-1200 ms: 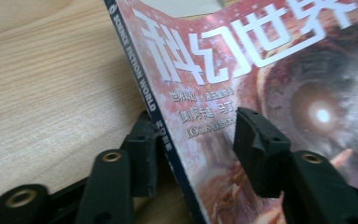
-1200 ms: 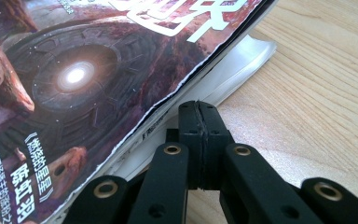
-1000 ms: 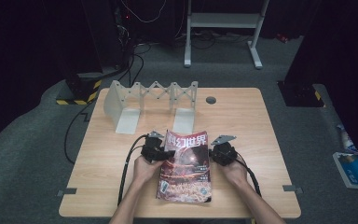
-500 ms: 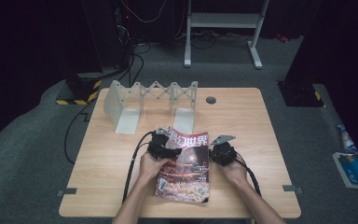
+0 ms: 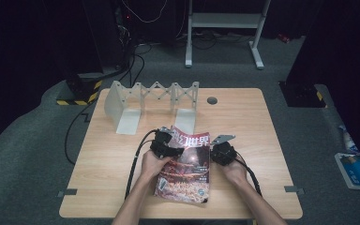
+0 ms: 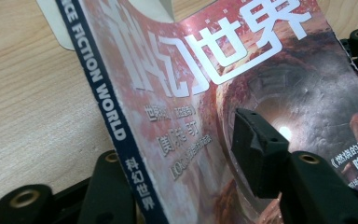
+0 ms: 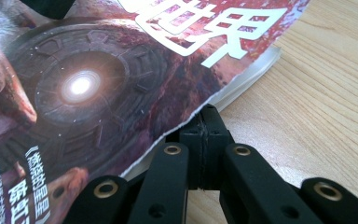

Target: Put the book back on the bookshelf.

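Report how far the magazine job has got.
Done: the magazine is off flat, its spine edge raised from the table. In hand: the left gripper straddles the spine, one jaw on the cover, its jaws just closing further; the right gripper is shut at the opposite edge, though whether it pinches the cover is unclear. Left: probably standing it in the white rack, which holds nothing yet.
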Demonstrator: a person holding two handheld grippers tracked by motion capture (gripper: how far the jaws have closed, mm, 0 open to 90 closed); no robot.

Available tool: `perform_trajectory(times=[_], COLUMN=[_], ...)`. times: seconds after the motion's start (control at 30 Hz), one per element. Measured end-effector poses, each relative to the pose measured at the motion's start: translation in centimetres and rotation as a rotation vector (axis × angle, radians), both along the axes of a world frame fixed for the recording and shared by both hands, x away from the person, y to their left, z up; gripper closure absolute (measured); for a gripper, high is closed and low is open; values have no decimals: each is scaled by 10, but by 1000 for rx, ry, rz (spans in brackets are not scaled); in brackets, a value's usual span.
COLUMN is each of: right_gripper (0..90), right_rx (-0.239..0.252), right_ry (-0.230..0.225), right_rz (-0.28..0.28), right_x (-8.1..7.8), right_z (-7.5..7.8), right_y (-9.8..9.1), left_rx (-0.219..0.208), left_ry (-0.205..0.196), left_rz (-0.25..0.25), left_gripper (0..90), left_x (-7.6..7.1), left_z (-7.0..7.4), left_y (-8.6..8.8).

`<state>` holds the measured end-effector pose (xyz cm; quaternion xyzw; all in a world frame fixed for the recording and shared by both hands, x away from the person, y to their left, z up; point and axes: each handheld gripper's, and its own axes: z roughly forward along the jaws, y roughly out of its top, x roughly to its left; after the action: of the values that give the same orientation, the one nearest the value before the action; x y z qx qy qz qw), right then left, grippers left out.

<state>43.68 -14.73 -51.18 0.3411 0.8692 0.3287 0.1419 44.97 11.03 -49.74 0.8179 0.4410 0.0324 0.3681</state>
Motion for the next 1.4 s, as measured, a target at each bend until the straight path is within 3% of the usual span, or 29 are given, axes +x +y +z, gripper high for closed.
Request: perform_trajectory(times=[0.2,0.27,0.37,0.5,0.77,0.9,1.13,1.4], right_gripper=[897,897,897,896,896,896,895,889], right_rx=[12,17,19,18,22,26,28,29], right_ry=[2,2,4,6,10,13,12,10], right_rz=[-3,1,3,8,9,6,7,6], right_x=[1,1,2,2,3,3,4,4], right_z=[-1,-1,-1,-2,-2,-3,-3,-3], right_y=[3,2,2,1,0,0,-1,-1], left_rx=[26,51,58,28,35,50,61,18], left_ry=[51,41,16,-14,-18,4,12,71], left_rz=[-36,-52,-49,-11,-5,-16,-24,-14], left_gripper=[592,587,557,525,522,526,579,731], left_x=[2,3,4,8,15,21,29,30], left_z=[-2,2,5,5,9,11,14,17], left_y=[-9,-13,-14,-12,-13,-15,-16,-9])
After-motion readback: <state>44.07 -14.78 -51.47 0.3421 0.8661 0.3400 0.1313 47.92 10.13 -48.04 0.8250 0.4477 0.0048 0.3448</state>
